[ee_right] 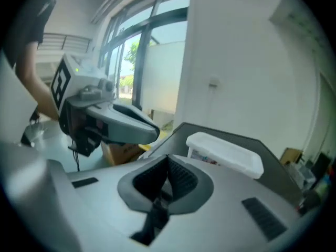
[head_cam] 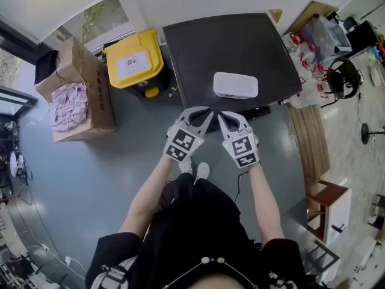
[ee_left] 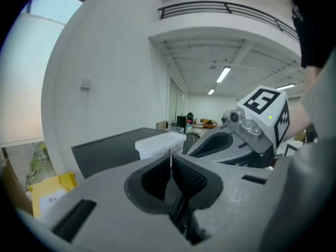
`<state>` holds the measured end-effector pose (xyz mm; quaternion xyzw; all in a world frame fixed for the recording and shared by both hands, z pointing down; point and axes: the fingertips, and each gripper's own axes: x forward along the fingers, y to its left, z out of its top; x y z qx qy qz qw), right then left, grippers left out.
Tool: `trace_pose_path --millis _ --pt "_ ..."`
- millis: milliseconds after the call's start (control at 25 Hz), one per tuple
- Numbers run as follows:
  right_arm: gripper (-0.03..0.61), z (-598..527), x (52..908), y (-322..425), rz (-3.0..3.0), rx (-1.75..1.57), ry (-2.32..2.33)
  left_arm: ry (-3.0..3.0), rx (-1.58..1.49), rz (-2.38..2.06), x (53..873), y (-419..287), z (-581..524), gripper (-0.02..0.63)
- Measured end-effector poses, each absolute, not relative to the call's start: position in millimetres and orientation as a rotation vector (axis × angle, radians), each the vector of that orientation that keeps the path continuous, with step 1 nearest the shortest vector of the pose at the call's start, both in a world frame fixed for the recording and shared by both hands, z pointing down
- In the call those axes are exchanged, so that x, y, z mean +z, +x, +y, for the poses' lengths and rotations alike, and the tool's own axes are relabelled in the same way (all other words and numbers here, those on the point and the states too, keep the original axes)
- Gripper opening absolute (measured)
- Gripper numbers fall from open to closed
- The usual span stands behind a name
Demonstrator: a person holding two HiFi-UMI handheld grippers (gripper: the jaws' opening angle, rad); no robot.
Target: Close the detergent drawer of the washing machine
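Seen from above, the washing machine (head_cam: 228, 47) fills the 12 o'clock part of the head view, its dark flat top facing up. The detergent drawer cannot be made out for certain. A dark ledge (head_cam: 257, 111) juts out just under the machine's front edge and may be it. It lies at about 3 o'clock from the tips of the right hand-held gripper (head_cam: 221, 117), just beside them but not touching.

A white lidded box (head_cam: 236, 85) rests on the machine's top near that front edge, at 12 o'clock from both grippers.

The left hand-held gripper (head_cam: 207, 111) and the right one are side by side in front of the machine, tips angled toward each other. In each gripper view the ribbed pads are pressed together, clenched on nothing.

A yellow-lidded bin (head_cam: 133, 59) stands on the floor at 10 o'clock, with a cardboard box (head_cam: 90, 92) of pale cloth beyond it at 9 o'clock.
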<state>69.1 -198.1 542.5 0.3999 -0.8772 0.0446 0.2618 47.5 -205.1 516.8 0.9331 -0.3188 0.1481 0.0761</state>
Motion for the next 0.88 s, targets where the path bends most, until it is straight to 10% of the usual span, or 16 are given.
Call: trace_pose_path --millis 880 --pt "0.003 -133 333 100 -2.708 0.009 1.658 2.873 -0.156 -1.017 340 12 -146 0.008"
